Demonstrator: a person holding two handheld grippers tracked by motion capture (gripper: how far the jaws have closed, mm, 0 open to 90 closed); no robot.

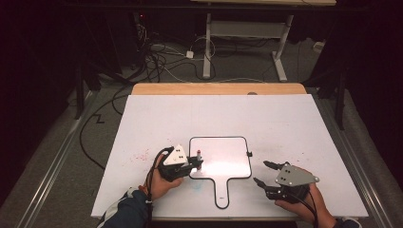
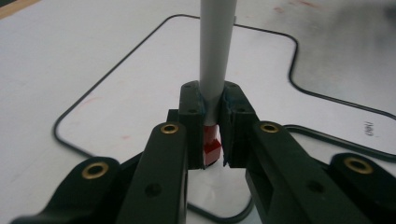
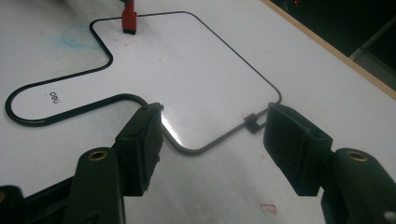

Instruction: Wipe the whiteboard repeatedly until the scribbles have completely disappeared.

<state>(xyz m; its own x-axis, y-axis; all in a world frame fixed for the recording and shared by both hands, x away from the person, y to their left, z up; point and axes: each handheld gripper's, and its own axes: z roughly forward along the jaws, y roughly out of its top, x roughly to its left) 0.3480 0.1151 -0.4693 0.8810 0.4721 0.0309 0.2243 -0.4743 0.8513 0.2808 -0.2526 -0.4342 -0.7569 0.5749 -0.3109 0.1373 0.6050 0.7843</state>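
A small whiteboard (image 1: 223, 159) with a black rim and a handle toward me lies on the white table (image 1: 294, 128). My left gripper (image 1: 197, 162) is at the board's left edge, shut on a marker (image 1: 198, 155). In the left gripper view the marker's grey barrel (image 2: 215, 56) rises out of the pads and its red end (image 2: 211, 145) sits between them at my left gripper (image 2: 212, 135). The red end (image 3: 129, 21) points down at the whiteboard (image 3: 187, 60). My right gripper (image 1: 262, 172) stands open by the board's near right corner, and my right gripper (image 3: 215, 121) has nothing between its pads.
A small black clip (image 3: 252, 122) sits on the board's right rim. Faint red smudges (image 1: 142, 156) and a blue smudge (image 3: 77, 36) mark the table. A wooden strip (image 1: 218, 89) edges the far side; beyond it cables and desk legs (image 1: 207, 47) stand on the floor.
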